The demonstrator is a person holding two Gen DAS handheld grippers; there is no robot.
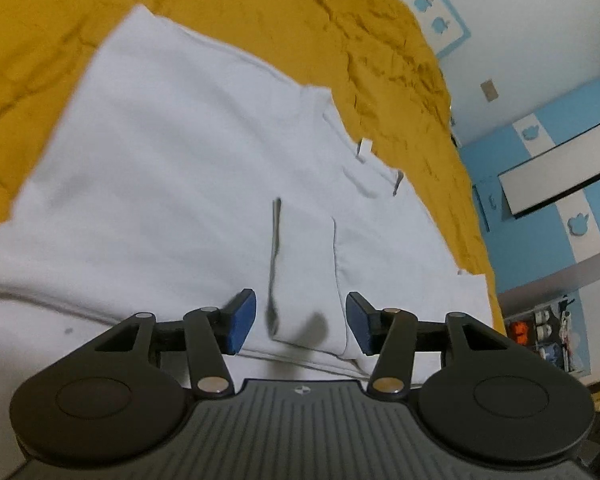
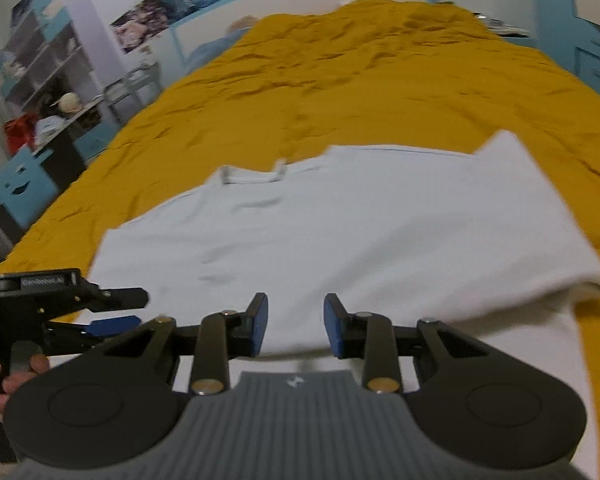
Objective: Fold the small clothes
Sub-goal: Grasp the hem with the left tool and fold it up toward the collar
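Observation:
A white garment (image 1: pixel 172 184) lies partly folded on a mustard-yellow bedspread (image 1: pixel 300 8). In the right wrist view the garment (image 2: pixel 340 224) has its right side folded over, with the collar edge at the far side. My left gripper (image 1: pixel 301 322) is open and empty, just above the near edge of the cloth. My right gripper (image 2: pixel 295 326) is open and empty over the near fold. The left gripper also shows at the left of the right wrist view (image 2: pixel 112 312), held by a hand, with its fingers apart at the cloth's left edge.
The bedspread (image 2: pixel 340 80) stretches far ahead. A blue and white wall with cupboards (image 1: pixel 560 152) is to the right of the bed. Shelves and a cluttered desk (image 2: pixel 52 108) stand to the left of the bed.

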